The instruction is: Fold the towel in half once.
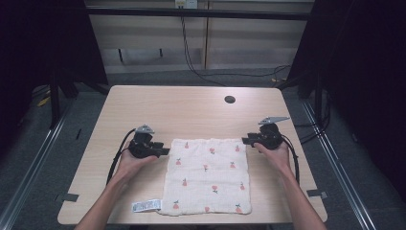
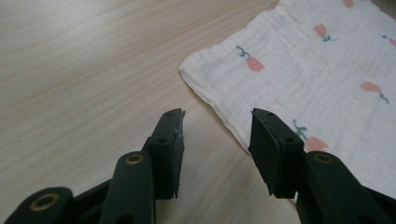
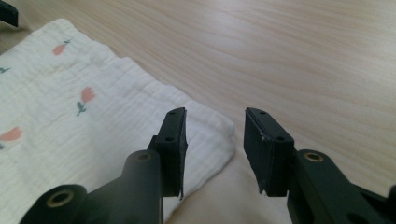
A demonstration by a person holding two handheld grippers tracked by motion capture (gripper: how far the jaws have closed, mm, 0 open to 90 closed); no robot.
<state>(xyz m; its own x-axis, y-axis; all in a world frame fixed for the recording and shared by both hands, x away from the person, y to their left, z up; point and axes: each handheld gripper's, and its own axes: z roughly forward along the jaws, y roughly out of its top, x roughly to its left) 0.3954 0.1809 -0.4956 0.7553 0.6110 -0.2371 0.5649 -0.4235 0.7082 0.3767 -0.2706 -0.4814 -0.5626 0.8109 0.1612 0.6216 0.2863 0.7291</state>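
White tulip-print cloth [image 1: 207,176] lies flat on the table [image 1: 191,110], not yet folded. Left gripper [image 1: 163,151] and right gripper [image 1: 247,141], jaws apart and empty, flank its far corners; grasping remains.

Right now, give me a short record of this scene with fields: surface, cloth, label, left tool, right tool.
surface: light wooden table
cloth: white cloth with pink flower print, spread flat near the front edge
label: small white tag at the cloth's near left corner
left tool: left tool, jaws open at the cloth's far left corner, nothing gripped
right tool: right tool, jaws open at the far right corner, nothing gripped
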